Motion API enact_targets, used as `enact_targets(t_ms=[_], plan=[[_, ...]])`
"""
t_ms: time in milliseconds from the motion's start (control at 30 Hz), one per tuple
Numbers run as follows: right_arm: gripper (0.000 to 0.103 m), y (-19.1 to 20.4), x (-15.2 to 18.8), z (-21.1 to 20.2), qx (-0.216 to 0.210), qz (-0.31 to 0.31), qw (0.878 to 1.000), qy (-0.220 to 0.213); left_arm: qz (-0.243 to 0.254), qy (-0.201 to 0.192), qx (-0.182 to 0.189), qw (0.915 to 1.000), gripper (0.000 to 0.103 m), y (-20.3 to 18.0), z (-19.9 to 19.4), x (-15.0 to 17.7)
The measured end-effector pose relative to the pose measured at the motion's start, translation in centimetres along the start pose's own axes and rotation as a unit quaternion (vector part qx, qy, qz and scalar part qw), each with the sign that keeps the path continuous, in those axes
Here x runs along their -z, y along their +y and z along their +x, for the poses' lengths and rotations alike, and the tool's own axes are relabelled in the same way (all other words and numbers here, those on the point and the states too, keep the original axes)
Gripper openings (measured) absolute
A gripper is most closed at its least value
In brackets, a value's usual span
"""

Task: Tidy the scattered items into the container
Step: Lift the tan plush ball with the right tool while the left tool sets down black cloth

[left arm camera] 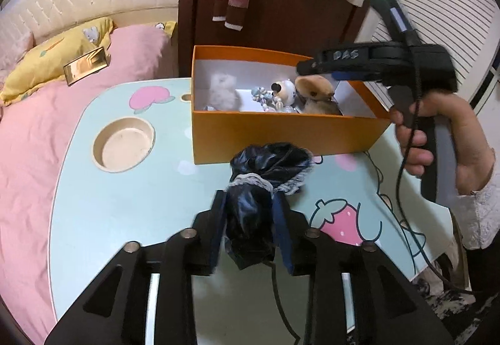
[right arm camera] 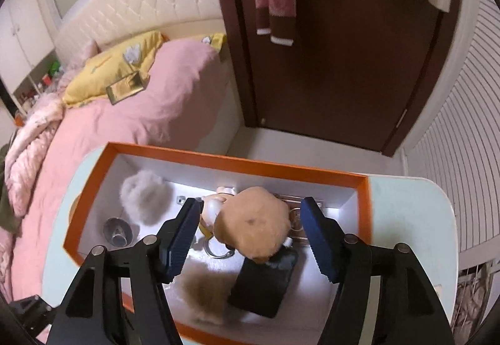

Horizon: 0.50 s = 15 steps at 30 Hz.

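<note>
Between the left gripper's [left arm camera: 250, 220] fingers a dark scrunchie [left arm camera: 265, 176] is clamped, before the orange box [left arm camera: 281, 135] on the counter [left arm camera: 125, 204]. Between the right gripper's [right arm camera: 250, 229] parted fingers, untouched, a tan plush [right arm camera: 253, 223] is seen inside the box.

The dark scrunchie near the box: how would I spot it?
Find the orange box on the pastel table. Just in front of it, the left gripper is shut on the scrunchie: glossy black, grey fuzzy trim, the only item outside the box.
</note>
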State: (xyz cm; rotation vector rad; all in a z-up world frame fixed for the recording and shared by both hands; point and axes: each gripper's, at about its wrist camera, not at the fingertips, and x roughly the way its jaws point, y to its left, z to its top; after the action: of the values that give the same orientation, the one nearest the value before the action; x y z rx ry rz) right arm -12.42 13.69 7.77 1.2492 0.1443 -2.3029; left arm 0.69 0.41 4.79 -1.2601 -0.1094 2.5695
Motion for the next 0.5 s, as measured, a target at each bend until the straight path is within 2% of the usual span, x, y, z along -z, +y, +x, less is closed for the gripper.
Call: enact_targets(t_ms=[33, 67, 333, 500], plan=[[0.063, 0.1, 0.0, 0.5, 0.003, -0.006, 1.000, 0.008, -0.002, -0.003, 0.001, 1.0000, 0.043, 0.2, -0.1, 0.0], [0.049, 0.0, 0.1, 0.8, 0.003, -0.010, 1.000, 0.012, -0.005, -0.007, 0.004, 1.0000, 0.046, 0.4, -0.3, 0.0], [0.044, -0.5, 0.5, 0.8, -0.016, -0.005, 1.000, 0.004, -0.019, -0.003, -0.001, 0.9998, 0.047, 1.7, -0.6, -0.1], [0.044, -0.7, 0.5, -2.0, -0.036, 0.006, 0.998, -0.041, -0.020, -0.004, -0.007, 0.9998, 0.047, 1.6, -0.9, -0.3]])
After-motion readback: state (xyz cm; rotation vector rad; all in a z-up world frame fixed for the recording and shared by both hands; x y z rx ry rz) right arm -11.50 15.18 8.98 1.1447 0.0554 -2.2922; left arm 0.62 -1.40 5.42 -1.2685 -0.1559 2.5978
